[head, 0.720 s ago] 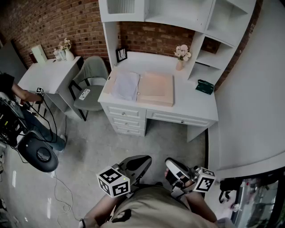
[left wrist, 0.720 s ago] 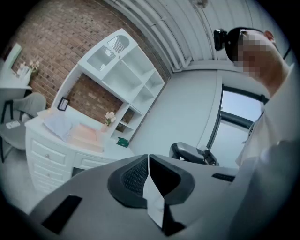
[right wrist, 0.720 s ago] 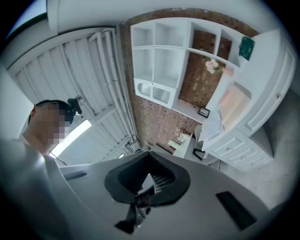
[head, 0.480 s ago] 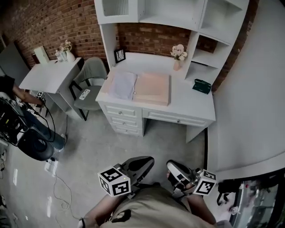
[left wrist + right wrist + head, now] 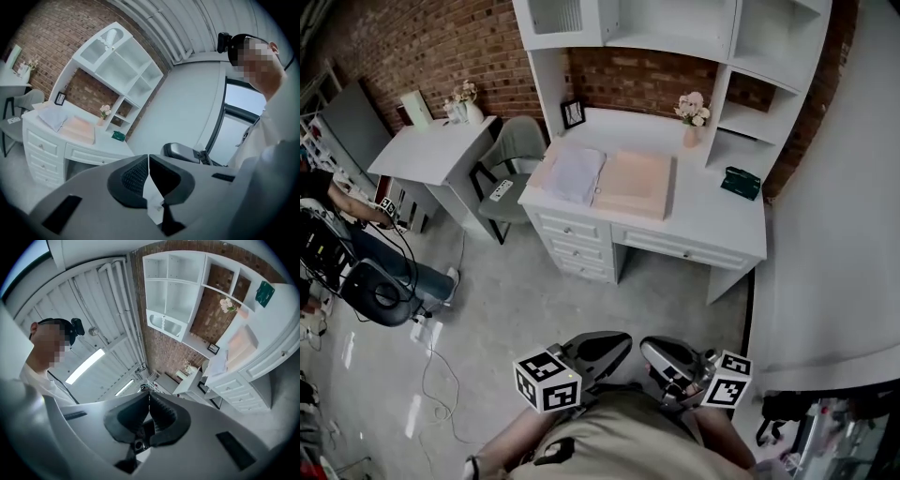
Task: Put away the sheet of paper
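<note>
A white sheet of paper (image 5: 576,174) lies on the left part of the white desk (image 5: 712,217), beside a pink open folder (image 5: 637,184). The same paper (image 5: 52,117) and folder (image 5: 79,129) show far off in the left gripper view, and the paper (image 5: 220,363) and folder (image 5: 241,344) again in the right gripper view. My left gripper (image 5: 614,343) and right gripper (image 5: 649,351) are held close to my body, far from the desk. Both are shut with nothing between the jaws.
A grey chair (image 5: 512,155) stands left of the desk, next to a small white table (image 5: 431,150). A flower vase (image 5: 691,120), a picture frame (image 5: 574,113) and a green item (image 5: 741,183) sit on the desk. Cables and a black stool (image 5: 380,297) lie at left.
The head view has shifted, so the desk now sits slightly more to the right and lower. Both grippers stay shut near my body, drawn a little closer together.
</note>
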The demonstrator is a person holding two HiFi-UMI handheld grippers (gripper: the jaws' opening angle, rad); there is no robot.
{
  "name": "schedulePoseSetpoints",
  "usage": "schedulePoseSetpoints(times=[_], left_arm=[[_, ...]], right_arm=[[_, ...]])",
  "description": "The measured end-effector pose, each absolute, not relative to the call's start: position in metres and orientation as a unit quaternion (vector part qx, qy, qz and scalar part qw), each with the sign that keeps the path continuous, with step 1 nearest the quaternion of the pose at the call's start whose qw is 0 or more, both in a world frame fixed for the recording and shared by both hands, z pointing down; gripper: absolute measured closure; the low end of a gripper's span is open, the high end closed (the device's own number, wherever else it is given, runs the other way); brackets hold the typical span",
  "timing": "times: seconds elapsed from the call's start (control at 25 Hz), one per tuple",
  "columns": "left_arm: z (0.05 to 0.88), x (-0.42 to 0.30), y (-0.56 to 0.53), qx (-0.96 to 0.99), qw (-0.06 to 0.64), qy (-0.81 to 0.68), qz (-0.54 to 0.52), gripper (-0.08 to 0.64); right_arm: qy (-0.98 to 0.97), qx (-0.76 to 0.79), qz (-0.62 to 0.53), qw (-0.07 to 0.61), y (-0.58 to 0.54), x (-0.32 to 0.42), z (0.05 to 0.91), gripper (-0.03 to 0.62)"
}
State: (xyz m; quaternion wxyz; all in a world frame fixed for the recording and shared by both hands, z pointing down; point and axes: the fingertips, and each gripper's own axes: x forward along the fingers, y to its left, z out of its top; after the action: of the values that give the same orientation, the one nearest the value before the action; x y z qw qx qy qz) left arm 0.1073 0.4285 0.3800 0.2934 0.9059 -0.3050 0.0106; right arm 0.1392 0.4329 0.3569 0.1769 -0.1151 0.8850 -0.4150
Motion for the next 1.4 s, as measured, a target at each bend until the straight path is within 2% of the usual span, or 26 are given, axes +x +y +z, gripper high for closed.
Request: schedulePoseSetpoints(times=[0.52,1.4], left_arm=[[0.390,0.113,0.413,0.912,0.310,-0.269,0.014,0.537],[0.377,-0.006,0.328,0.905,0.350,-0.232,-0.065,0.537]], right_arm=[[0.870,-0.132,-0.446,0.161,0.413,0.133,0.374,0.565],[0.867,-0.192,-0.442,0.123,0.344,0.028,0.365,0.565]])
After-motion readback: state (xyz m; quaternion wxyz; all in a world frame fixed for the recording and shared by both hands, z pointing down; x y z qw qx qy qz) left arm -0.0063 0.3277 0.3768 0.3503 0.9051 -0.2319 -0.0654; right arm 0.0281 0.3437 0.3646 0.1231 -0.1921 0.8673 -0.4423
